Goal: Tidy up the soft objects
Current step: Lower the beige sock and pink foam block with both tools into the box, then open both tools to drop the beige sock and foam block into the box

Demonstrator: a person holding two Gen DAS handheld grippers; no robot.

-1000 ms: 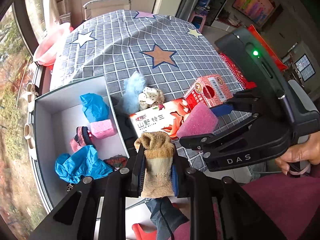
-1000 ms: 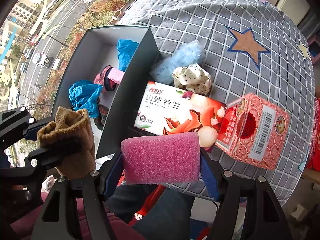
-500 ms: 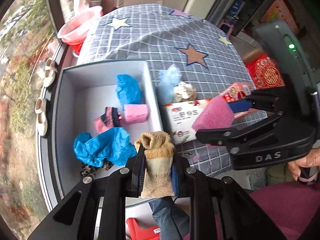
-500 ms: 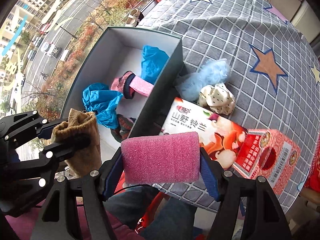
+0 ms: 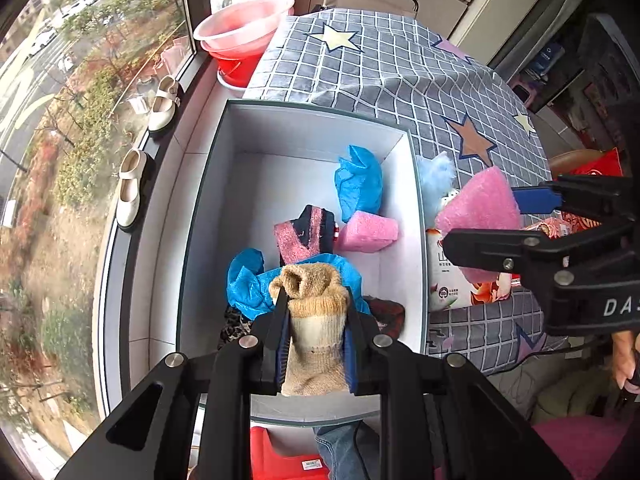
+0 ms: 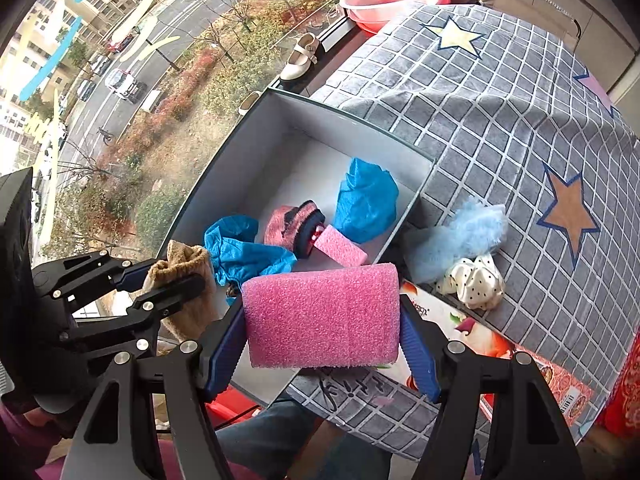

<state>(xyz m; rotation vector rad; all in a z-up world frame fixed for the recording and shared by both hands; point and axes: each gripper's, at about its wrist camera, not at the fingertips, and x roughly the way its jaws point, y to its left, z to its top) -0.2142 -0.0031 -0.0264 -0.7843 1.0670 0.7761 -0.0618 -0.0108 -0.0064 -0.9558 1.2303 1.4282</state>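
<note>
Left gripper pinches the tan sock above the box; right gripper, half-spread, clamps the pink foam block over the box's near wall. Released early, the foam likely lands outside.

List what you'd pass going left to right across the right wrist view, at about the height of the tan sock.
Left gripper shut on the tan sock → crumpled blue cover → small pink sponge → fluffy light blue piece → brown star on the tablecloth.
</note>
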